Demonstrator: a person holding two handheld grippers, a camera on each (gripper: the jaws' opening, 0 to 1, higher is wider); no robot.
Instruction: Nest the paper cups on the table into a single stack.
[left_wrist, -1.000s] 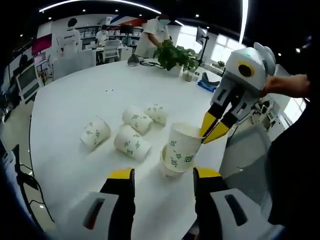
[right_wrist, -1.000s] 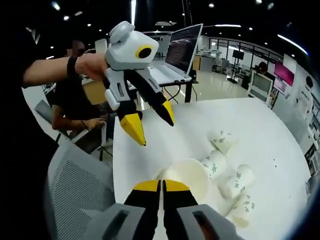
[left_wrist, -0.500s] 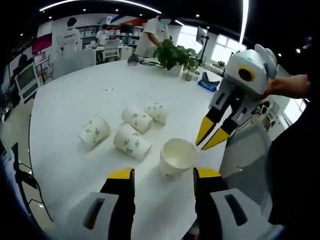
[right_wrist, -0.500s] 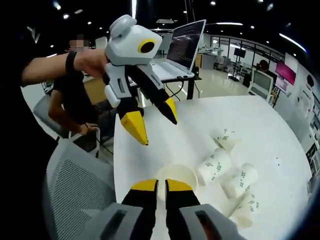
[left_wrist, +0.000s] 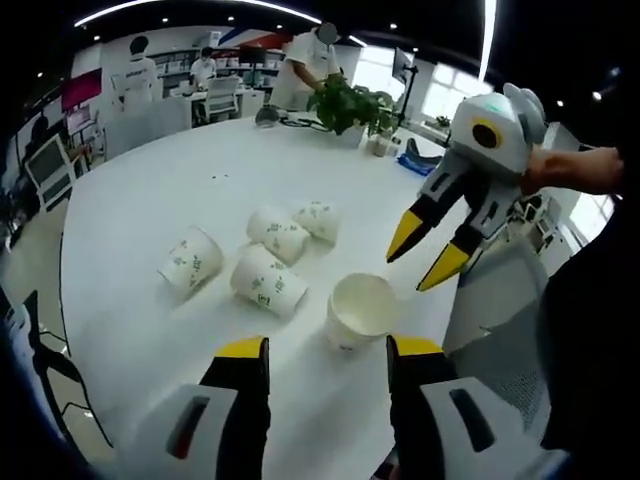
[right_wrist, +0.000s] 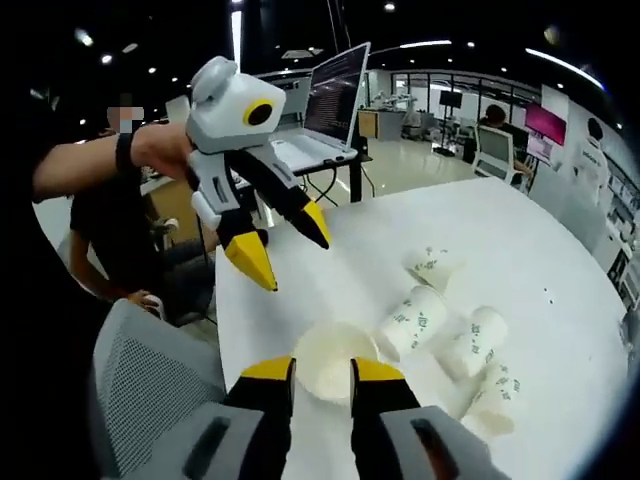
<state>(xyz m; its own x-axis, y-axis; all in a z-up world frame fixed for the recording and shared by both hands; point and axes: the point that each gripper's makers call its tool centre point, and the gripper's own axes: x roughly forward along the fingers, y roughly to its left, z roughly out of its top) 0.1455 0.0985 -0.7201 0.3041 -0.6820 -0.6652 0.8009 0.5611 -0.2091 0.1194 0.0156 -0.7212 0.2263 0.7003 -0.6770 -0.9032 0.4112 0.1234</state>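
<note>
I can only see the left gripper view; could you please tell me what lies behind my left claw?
Observer: In the right gripper view, an open laptop stands on a stand beyond the table edge, behind the left claw.
Operator: Thank you. Is anyone near it?
Observer: Yes, a person in a dark shirt sits beside that stand, low behind the claw.

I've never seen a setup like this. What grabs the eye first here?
Probably the right gripper, white with yellow-tipped jaws spread open, hanging over the round white table. Just below it an upright paper cup stands open-mouthed near the table's edge. Beside that, four more cups with green print lie tipped on their sides in a loose cluster.
</note>
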